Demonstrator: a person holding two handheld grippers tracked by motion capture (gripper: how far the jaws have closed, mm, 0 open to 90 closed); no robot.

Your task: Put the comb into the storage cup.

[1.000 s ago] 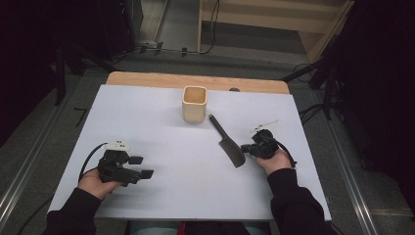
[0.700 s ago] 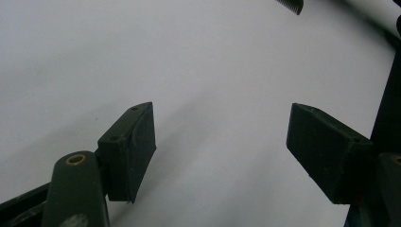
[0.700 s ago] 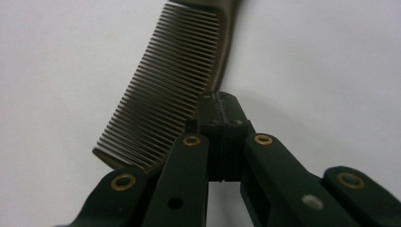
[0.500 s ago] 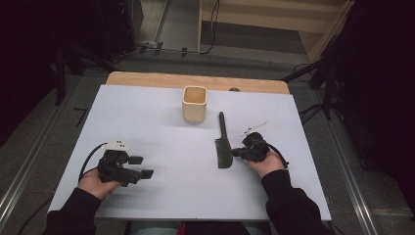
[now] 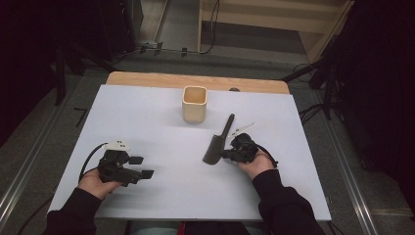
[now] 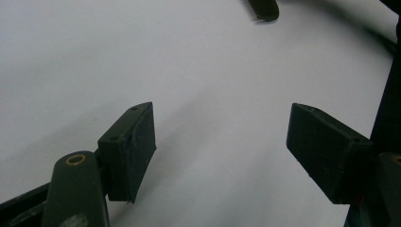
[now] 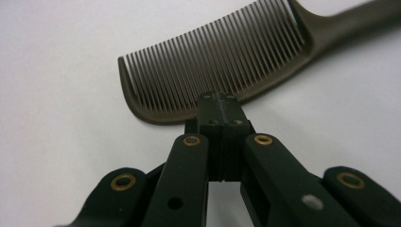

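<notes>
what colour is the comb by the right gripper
Dark olive-brown, nearly black; the comb shows best in the right gripper view.

Comb [image 7: 227,71] handle end cut off by frame edge.

Comb [image 7: 217,61] dark olive-brown – cup [image 5: 195,104] pale tan – table [image 5: 147,127] plain white.

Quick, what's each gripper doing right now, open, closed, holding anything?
Left gripper: open, nothing between its jaws.
Right gripper: closed, pinching the spine of the dark comb on the table.
</notes>
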